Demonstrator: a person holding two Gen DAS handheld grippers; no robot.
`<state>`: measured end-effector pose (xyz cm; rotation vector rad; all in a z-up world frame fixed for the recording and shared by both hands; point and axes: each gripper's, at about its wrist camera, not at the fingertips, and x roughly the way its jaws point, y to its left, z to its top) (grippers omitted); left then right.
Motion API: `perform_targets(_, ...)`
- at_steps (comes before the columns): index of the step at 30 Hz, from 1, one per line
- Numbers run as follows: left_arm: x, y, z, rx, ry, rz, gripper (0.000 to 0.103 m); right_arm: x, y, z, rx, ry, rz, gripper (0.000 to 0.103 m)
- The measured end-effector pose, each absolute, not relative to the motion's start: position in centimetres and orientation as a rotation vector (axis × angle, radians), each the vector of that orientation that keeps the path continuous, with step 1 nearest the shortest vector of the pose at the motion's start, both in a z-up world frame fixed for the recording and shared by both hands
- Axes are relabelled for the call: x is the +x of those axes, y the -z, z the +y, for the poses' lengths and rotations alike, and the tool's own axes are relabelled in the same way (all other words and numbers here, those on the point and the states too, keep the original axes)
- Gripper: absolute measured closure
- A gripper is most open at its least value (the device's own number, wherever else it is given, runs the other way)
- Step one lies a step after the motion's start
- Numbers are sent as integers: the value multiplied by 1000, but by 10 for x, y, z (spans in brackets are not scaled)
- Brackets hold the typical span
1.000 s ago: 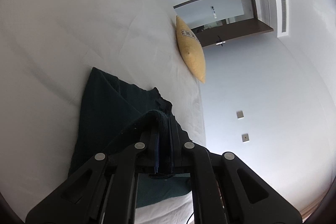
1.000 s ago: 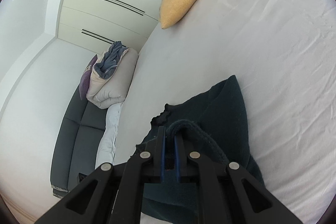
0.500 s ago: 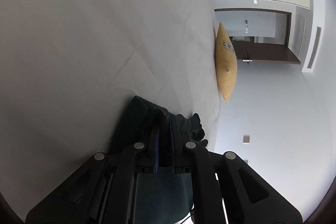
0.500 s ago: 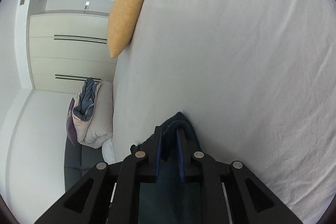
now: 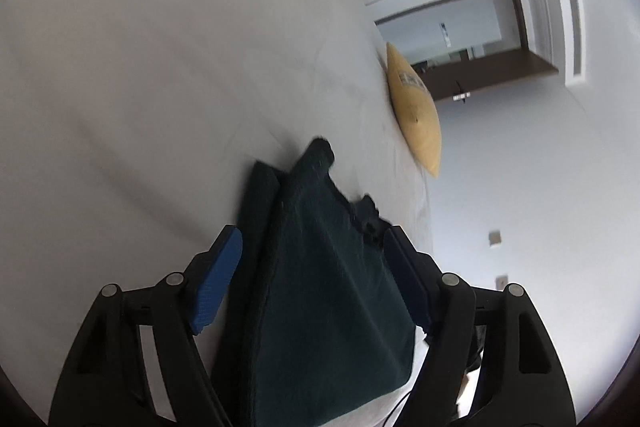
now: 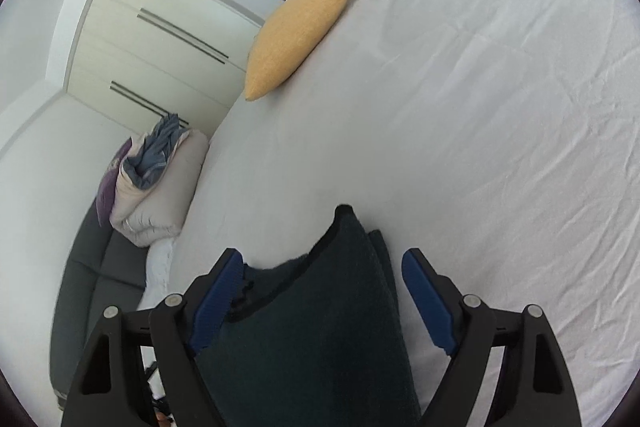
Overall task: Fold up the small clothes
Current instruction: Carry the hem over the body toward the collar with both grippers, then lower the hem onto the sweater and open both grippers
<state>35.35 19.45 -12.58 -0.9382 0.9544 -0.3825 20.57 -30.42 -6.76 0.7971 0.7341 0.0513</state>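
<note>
left wrist view: dark green garment [image 5: 320,291] folded, layered, between just-opened left hand-held gripper [image 5: 312,247] pads.

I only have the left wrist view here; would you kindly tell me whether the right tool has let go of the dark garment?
Observer: Yes. The right tool is open; its jaws have just been opening, and the dark garment lies loose between them.
Operator: Thank you. What is beyond the bed on that side?
Observer: A grey sofa with folded bedding stacked on it.
Operator: Is the yellow cushion clear of the garment?
Observer: Yes, the yellow cushion sits apart, at the bed's far edge.
</note>
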Motion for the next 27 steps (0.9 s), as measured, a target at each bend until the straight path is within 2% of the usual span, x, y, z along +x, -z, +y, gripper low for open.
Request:
perform_targets(4, 328, 123, 163, -704, 401, 1013, 31, 176, 72, -290, 678, -54, 794, 21)
perform_targets(7, 315, 131, 152, -670, 419, 1040, 33, 156, 76, -285, 643, -43, 809, 21)
perform_targets(13, 282, 146, 146, -664, 427, 1052, 71, 132, 85, -278, 579, -32, 842, 21)
perform_targets(16, 268, 147, 155, -649, 430, 1051, 80, 132, 88, -266, 519, -40, 882, 29)
perform_targets(18, 262, 149, 151, -614, 430, 1060, 94, 134, 90, -259, 479, -28, 898, 33)
perform_targets(22, 236, 144, 164, -542, 412, 1057, 98, 135, 92, -249, 436, -30, 911, 42)
perform_targets(27, 219, 147, 170, -530, 382, 1055, 99, 134, 95, -245, 393, -6, 923, 61)
